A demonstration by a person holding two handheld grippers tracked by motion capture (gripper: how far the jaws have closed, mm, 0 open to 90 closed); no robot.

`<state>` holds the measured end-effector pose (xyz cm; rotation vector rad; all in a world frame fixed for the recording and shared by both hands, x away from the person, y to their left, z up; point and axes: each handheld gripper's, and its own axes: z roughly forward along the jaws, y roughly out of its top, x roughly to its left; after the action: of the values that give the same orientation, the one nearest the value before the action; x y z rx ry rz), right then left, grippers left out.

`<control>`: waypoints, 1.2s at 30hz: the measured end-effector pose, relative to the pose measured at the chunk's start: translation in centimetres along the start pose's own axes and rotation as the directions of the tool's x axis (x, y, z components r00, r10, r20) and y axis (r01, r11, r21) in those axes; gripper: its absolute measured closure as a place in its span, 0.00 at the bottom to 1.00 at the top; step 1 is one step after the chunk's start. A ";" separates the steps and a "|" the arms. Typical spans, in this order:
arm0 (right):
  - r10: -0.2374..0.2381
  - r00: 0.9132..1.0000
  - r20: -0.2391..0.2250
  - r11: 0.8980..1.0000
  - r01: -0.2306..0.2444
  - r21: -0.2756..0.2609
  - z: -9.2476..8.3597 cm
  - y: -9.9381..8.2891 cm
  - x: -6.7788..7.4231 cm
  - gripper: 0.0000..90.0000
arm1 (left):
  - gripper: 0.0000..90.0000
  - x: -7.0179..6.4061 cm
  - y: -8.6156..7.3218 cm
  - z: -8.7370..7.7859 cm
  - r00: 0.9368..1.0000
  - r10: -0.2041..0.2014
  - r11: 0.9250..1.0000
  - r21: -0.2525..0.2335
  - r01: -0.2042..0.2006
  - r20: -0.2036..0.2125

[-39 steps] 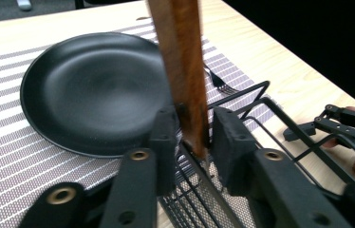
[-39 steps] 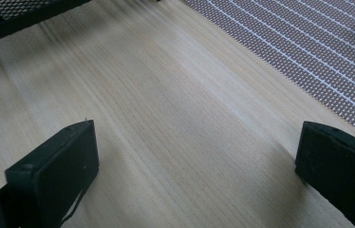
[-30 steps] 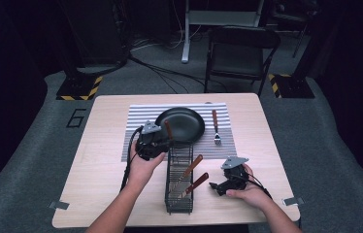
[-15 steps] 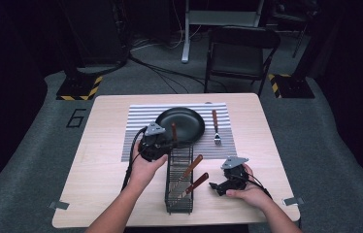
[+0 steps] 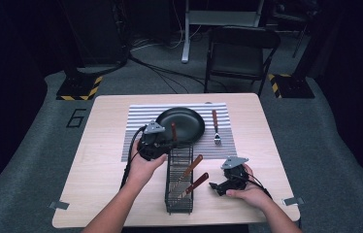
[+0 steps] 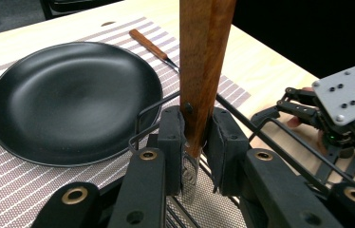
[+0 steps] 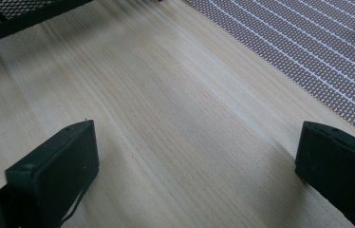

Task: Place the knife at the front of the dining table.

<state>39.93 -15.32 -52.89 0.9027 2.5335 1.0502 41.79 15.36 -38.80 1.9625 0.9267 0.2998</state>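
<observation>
Here the left tongs (image 6: 194, 156) pinch a utensil (image 6: 204, 71) upright at the rack's (image 5: 179, 174) far end, gripping where the wood handle meets metal; it looks stiff, light. Right tongs (image 7: 194, 166) rest spread beside the rack.

Overhead light brightens the table (image 5: 102, 194) while the surrounding room stays dark; the black plate (image 6: 71, 95) shows soft sheen, close jaws blur.

The utensil's handle (image 6: 206, 61) is looking like polished wood, the plate (image 6: 71, 99) matt black, the table (image 7: 166, 118) pale grainy wood.
</observation>
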 end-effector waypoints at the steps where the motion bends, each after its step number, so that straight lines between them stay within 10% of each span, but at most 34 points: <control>1: 0.000 1.000 0.000 1.000 0.000 0.000 0.0 0.0 0.0 0.00 | 0.85 -0.1 0.1 -0.2 1.000 -0.004 1.000 -0.002 0.004 0.002; 36: 0.000 1.000 0.000 1.000 0.000 -0.001 0.0 0.0 0.0 0.00 | 0.85 -0.9 5.8 -6.4 0.998 0.068 0.996 -0.060 -0.068 -0.007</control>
<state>39.93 -15.32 -52.89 0.9026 2.5329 1.0507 40.54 17.05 -30.36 1.9414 0.8458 0.3678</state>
